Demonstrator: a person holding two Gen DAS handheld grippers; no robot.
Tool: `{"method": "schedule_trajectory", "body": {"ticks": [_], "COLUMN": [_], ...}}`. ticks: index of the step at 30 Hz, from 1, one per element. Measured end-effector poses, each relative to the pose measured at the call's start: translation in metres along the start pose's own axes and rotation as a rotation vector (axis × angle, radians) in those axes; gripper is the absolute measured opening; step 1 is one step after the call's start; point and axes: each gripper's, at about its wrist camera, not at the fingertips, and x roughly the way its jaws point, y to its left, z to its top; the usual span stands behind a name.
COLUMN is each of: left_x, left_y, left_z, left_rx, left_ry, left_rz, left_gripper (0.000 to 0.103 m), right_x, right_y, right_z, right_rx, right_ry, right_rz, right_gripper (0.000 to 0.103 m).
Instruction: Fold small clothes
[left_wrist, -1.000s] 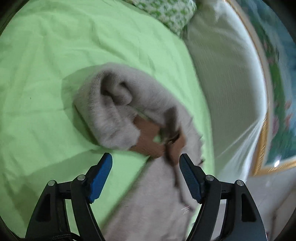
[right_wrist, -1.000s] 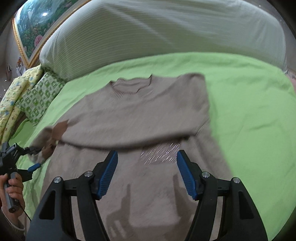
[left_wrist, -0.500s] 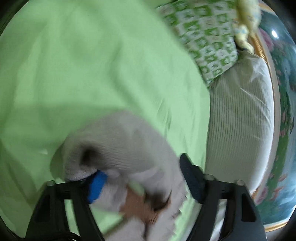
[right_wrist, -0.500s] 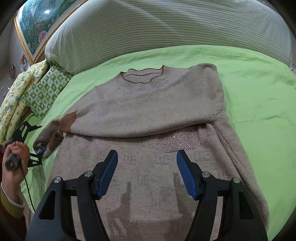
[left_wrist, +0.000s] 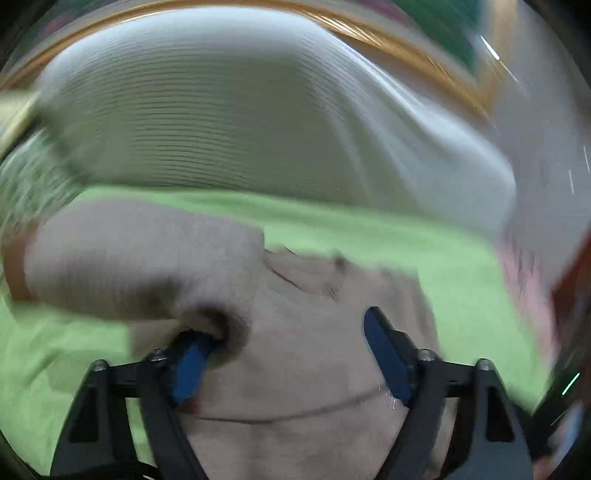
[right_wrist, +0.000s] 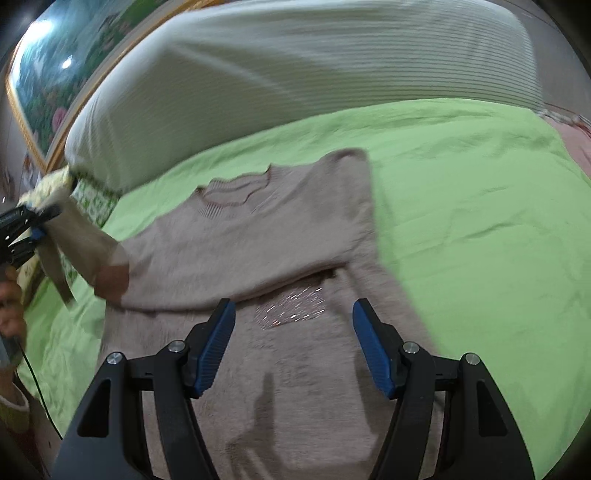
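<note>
Bedding fills both views: a lime-green sheet (right_wrist: 461, 206) covers the mattress, and a long pale ribbed bolster (right_wrist: 295, 74) lies along its far edge below a gold-framed painting (right_wrist: 48, 74). A green-and-white patterned pillow (right_wrist: 94, 201) sits at the bolster's left end. The beige sweater (right_wrist: 258, 240) lies flat on the sheet, neckline toward the bolster, its upper part folded down over the chest, a sparkly patch just below the fold. One sleeve (left_wrist: 140, 258) is lifted off the bed and drapes over the left gripper (left_wrist: 288, 354), hiding one blue pad; its jaws are opening, the cloth hanging on only that one finger. The right gripper (right_wrist: 293, 345) hovers over the sweater's lower half, jaws apart, nothing between them.
</note>
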Motion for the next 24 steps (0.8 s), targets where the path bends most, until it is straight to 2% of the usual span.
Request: {"method": "schedule_trajectory", "body": {"ticks": [2,5,8,11,16,19,22,24], "left_x": [0.021,0.027,0.011,-0.009,-0.007,-0.002,0.022,0.032], "left_y": [-0.032,-0.033,-0.006,0.04,0.104,0.135,0.151,0.158], "left_z": [-0.024,-0.055,-0.083,-0.093,-0.088,-0.086,-0.076,-0.069], "left_rx": [0.098,0.089,0.056,0.024,0.049,0.049,0.041,0.009], "left_ry": [0.066,0.124,0.135,0.122,0.134,0.16,0.174,0.186], "left_rz": [-0.001,-0.023,0.029,0.114,0.188,0.205,0.191,0.136], "left_gripper": [0.08,0.079,0.079,0.077,0.077,0.077,0.077,0.077], "right_x": [-0.007,-0.017,-0.017,-0.007,0.026,0.056,0.094,0.12], "right_y": [-0.01,-0.023,-0.029,-0.023,0.013,0.039,0.062,0.073], "right_z": [0.002,0.005,0.01,0.02,0.043,0.061,0.088,0.108], "right_rx": [0.019,0.033,0.028,0.027,-0.001,0.013,0.035,0.033], "right_ry": [-0.009,-0.024,-0.024,-0.015,0.017,0.053,0.11,0.158], "right_rz": [-0.019,-0.041,-0.06,-0.033,0.064,0.146,0.154,0.118], "right_gripper": [0.067,0.067,0.067,0.067,0.067,0.067,0.067,0.067]}}
